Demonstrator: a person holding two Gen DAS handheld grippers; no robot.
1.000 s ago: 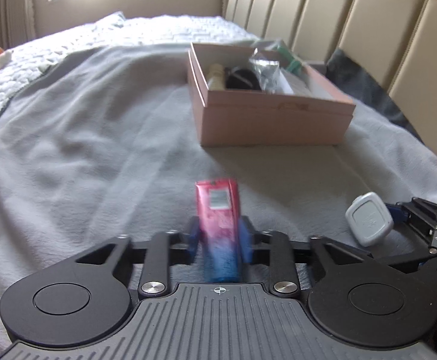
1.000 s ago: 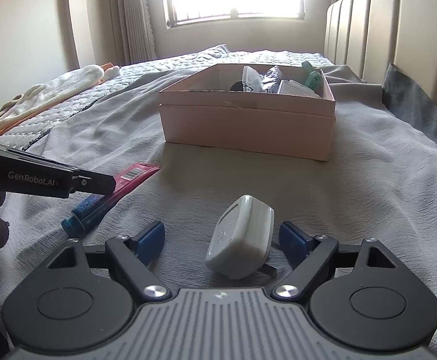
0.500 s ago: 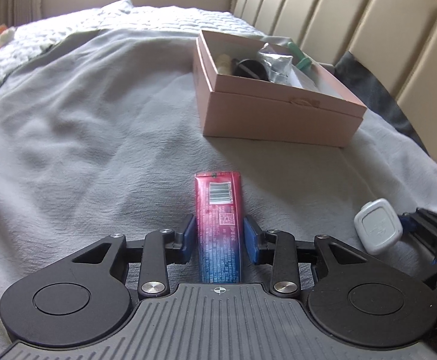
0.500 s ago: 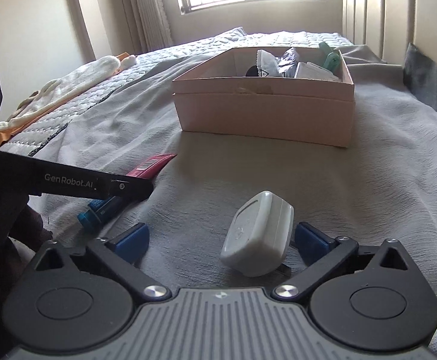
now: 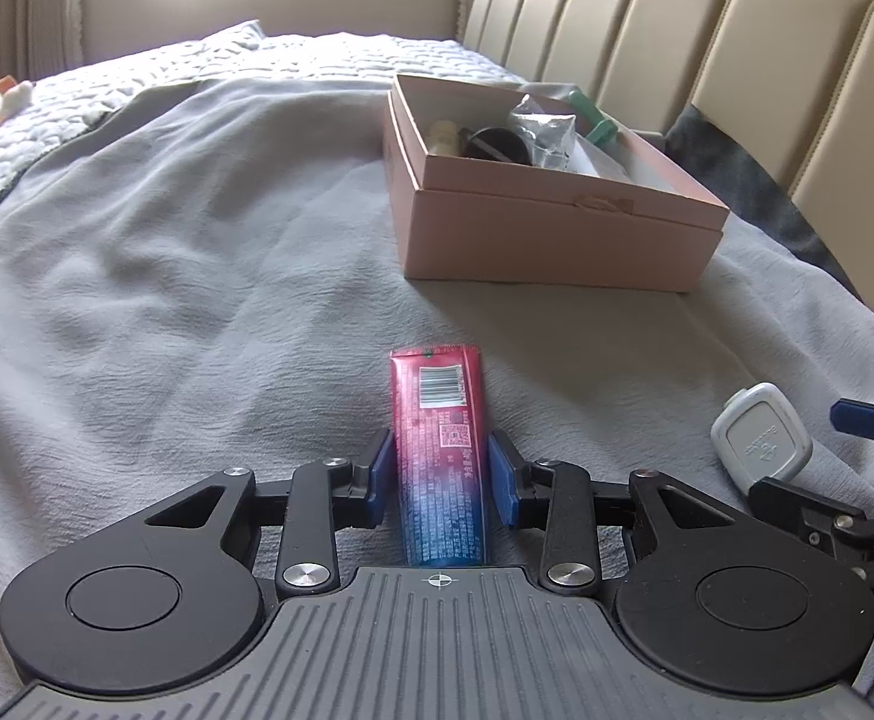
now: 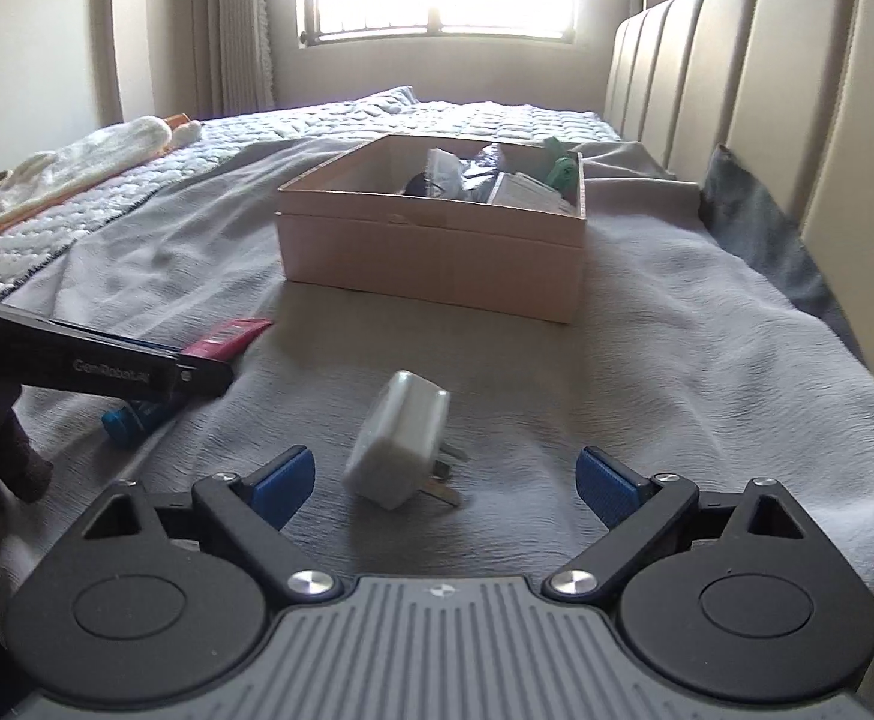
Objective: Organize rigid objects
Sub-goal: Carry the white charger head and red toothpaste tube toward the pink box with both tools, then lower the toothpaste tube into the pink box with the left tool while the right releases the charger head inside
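A red and blue tube (image 5: 441, 450) lies on the grey blanket between my left gripper's (image 5: 441, 474) blue pads, which are closed against its sides. It also shows in the right wrist view (image 6: 230, 339), partly behind the left gripper's body. A white plug adapter (image 6: 399, 441) lies on the blanket between my right gripper's (image 6: 445, 477) wide-open fingers, touching neither pad; it also shows in the left wrist view (image 5: 760, 441). A pink cardboard box (image 5: 550, 240) holding several items stands ahead (image 6: 437, 258).
The beige padded headboard (image 5: 736, 60) runs along the right. A dark grey cloth (image 6: 760, 228) lies by the headboard. A white quilt and a cream cloth (image 6: 77, 162) lie at the far left. Grey blanket (image 5: 167, 276) covers the bed around the box.
My left gripper has stayed shut on the tube and both views have tilted and shifted. My right gripper's fingers have opened wider around the adapter, which now shows its prongs.
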